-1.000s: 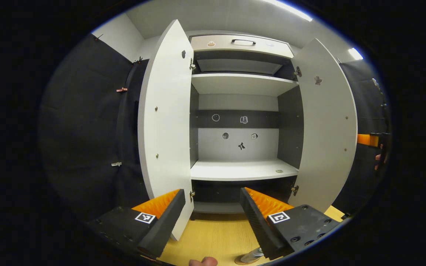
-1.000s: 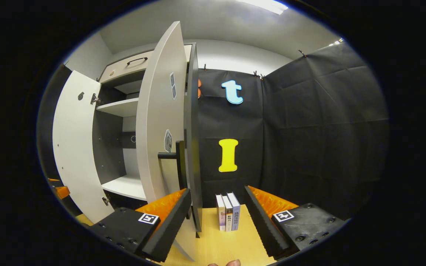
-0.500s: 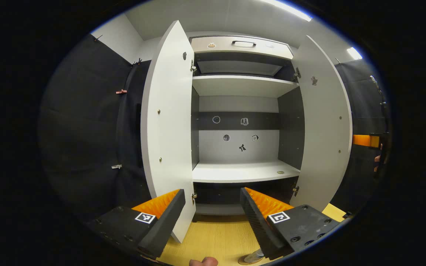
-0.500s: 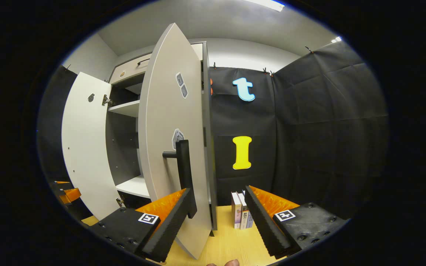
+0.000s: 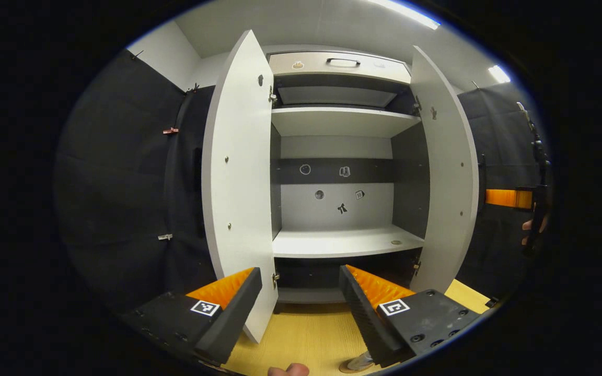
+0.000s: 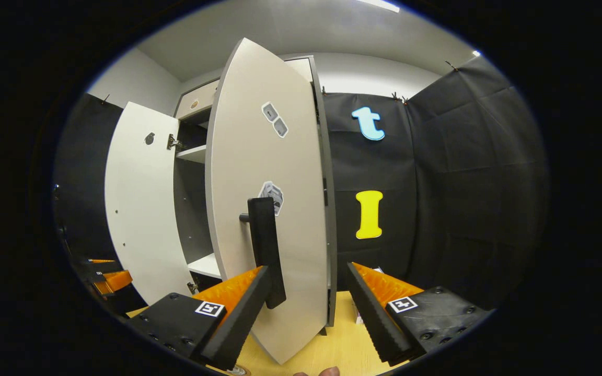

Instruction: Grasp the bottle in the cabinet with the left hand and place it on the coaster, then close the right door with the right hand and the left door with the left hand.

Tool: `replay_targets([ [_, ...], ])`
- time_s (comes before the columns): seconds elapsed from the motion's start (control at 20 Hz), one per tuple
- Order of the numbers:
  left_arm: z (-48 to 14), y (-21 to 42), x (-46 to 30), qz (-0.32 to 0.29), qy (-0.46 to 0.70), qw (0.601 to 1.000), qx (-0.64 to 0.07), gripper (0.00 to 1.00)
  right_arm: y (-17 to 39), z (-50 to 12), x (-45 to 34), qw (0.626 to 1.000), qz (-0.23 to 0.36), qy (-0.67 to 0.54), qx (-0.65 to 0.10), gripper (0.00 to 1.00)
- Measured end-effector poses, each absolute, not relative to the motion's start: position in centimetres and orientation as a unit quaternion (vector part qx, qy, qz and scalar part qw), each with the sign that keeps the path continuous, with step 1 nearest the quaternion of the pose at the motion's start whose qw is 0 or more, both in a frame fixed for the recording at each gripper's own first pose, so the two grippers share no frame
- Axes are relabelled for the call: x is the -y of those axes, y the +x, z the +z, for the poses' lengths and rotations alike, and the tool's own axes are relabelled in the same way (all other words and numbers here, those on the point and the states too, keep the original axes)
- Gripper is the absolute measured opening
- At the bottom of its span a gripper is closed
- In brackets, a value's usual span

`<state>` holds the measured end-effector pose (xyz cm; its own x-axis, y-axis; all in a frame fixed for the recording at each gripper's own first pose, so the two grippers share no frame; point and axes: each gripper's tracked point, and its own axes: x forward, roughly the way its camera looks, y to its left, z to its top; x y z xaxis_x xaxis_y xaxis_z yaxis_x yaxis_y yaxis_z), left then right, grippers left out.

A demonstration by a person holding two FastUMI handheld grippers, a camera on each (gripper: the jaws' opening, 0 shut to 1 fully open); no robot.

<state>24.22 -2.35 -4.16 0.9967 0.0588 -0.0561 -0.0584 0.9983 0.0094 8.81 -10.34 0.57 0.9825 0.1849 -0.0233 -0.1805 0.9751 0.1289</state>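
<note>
The bottle [image 5: 359, 360] stands on the coaster [image 5: 344, 369] on the wooden table, low in the left gripper view and mostly hidden by a finger. My left gripper [image 5: 299, 277] is open and empty, facing the cabinet's bare lower shelf [image 5: 343, 243]. The left door [image 5: 238, 183] stands wide open. The right door [image 5: 447, 172] is partly swung in. In the right gripper view my right gripper [image 6: 306, 277] is open at that door's outer face [image 6: 285, 209], its left finger beside the black handle [image 6: 264, 245]. The right gripper [image 5: 510, 198] also shows beyond the door's edge.
An upper shelf [image 5: 340, 117] and a drawer with a handle [image 5: 343, 61] top the cabinet. The wooden table [image 5: 306, 334] runs in front. Books [image 6: 357, 313] peek out behind my right finger. The left gripper [image 6: 107, 279] shows past the left door [image 6: 139, 209].
The right door has swung further toward shut, with my right gripper moving along at its outer face near the handle. The left gripper has barely moved.
</note>
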Motion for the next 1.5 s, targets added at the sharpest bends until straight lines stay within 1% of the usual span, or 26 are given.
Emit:
replay_targets([
  [0.35, -4.6, 23.5, 0.2, 0.049, -0.009, 0.998, -0.033, 0.95, 11.1, 0.3, 4.7, 0.988, 0.140, 0.062, -0.021, 0.98],
  [0.55, -4.7, 22.5, -2.3, 0.075, 0.000, 0.996, -0.038, 0.95, 13.2, 0.1, 1.5, 0.986, 0.151, 0.064, -0.019, 0.98],
  [0.85, -4.9, 20.6, -7.3, 0.123, -0.005, 0.991, -0.046, 0.95, 15.7, -0.2, -1.1, 0.986, 0.155, 0.065, -0.011, 0.98],
  [1.15, -4.8, 19.8, -12.2, 0.163, -0.013, 0.985, -0.050, 0.95, 18.2, -0.5, -3.2, 0.988, 0.144, 0.060, -0.007, 0.98],
  [1.5, -2.4, 19.9, -14.2, 0.170, 0.002, 0.985, -0.032, 0.95, 20.2, -0.7, -4.3, 0.992, 0.121, 0.045, -0.006, 0.98],
])
